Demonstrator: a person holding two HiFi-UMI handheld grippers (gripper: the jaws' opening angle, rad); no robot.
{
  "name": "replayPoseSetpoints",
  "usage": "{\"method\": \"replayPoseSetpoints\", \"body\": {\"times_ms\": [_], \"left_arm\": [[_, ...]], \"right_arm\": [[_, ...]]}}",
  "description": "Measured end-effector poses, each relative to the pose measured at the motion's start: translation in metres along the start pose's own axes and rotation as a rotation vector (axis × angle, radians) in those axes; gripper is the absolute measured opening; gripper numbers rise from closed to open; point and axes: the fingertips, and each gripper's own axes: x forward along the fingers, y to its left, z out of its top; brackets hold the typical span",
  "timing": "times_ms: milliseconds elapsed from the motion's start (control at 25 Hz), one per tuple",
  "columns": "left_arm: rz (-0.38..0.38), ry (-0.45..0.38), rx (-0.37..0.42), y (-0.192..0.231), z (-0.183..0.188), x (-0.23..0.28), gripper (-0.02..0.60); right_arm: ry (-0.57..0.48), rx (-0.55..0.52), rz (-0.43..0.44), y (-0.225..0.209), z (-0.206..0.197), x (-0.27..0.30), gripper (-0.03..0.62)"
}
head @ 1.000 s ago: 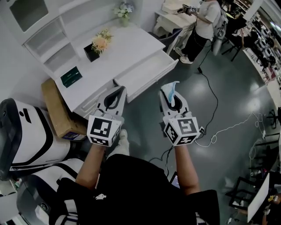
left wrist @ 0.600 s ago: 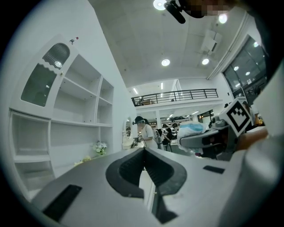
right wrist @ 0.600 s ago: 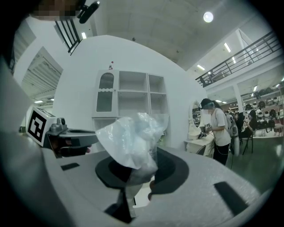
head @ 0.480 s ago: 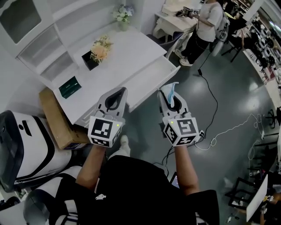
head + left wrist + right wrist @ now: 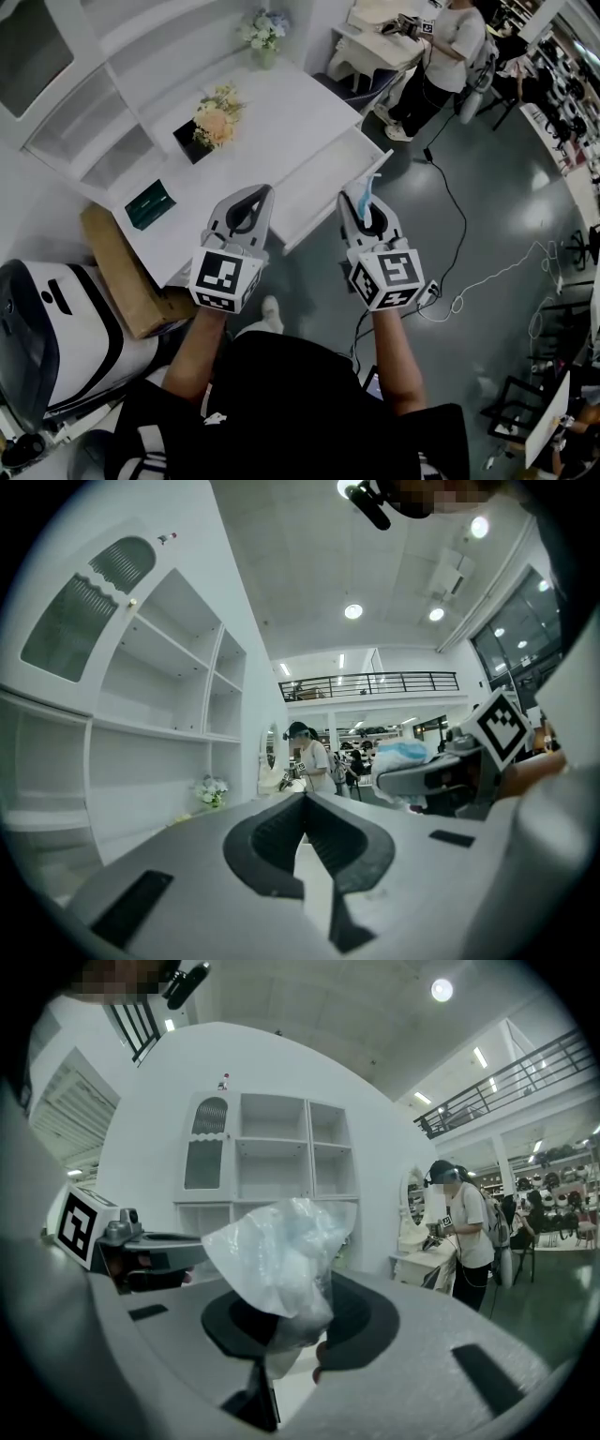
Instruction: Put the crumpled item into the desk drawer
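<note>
Crumpled item (image 5: 363, 187), a clear, bluish plastic wrapper, is pinched between the jaws of the right gripper (image 5: 365, 208) and sticks up past their tips. The right gripper view shows the jaws closed on the wrapper's lower end, with the rest bunched loosely above them. The item is off every surface, close to the front edge of the open drawer (image 5: 323, 171) near that drawer's right front corner, and not inside it.

The left gripper (image 5: 251, 199) is level with the right one and well apart from it. Its jaw tips meet and nothing is between them, as the left gripper view confirms. It sits before the left end of the drawer front.

The drawer is pulled out from the front edge of the white desk (image 5: 281, 103). On the desk:
- a dark pot of flowers (image 5: 212, 114) mid-surface;
- a vase of flowers (image 5: 263, 32) at the rear edge;
- a green box (image 5: 150, 202) near the left front corner.

A cardboard box (image 5: 117, 267) leans beside the desk's left end. A second person (image 5: 439, 52) stands at another table beyond. A cable (image 5: 459, 216) trails over the floor.
</note>
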Motion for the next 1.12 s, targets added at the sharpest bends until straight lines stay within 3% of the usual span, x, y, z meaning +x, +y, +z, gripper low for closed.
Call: {"method": "replayPoseSetpoints", "body": {"times_ms": [520,1120], "left_arm": [[-0.028,0.017,0.004,0.043,-0.023,0.026,0.006],[-0.064,0.053,-0.012,0.043,-0.046,0.058,0.006]], "right_arm": [[0.031,0.004,-0.036,-0.002,-0.013,0.048,0.087],[0.065,0.026,-0.067,-0.029,-0.032,0.066,0.087]]}}
